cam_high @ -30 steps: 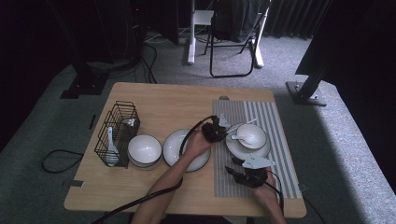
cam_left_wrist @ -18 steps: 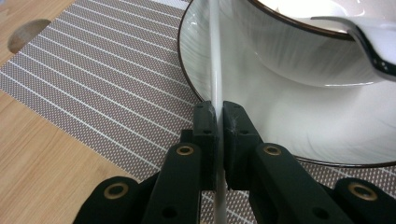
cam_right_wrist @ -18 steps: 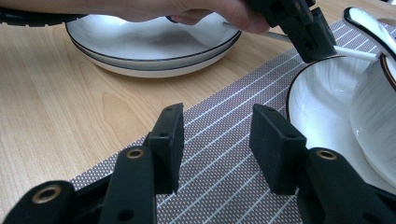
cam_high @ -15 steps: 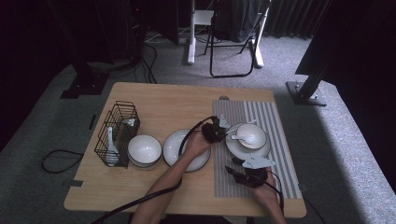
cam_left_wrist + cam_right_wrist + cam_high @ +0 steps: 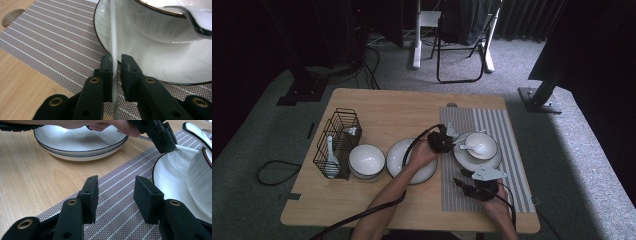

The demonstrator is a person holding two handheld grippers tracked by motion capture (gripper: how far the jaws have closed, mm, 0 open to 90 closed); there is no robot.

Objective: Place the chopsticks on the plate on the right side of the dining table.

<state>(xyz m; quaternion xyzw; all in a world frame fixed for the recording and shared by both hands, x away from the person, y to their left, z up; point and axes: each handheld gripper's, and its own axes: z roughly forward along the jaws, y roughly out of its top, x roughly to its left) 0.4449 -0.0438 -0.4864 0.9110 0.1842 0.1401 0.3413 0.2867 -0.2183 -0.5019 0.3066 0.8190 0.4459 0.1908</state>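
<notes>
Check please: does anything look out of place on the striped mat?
One thing: a thin white stick crosses the plate rim tilted, not lying flat. It is between the left gripper's jaws, which have just been opening.

Black jaws, brass-ringed screws, black cables

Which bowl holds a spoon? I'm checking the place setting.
The bowl on the plate on the striped placemat; a white spoon lies in it. The bowl beside the wire basket is empty.
</notes>
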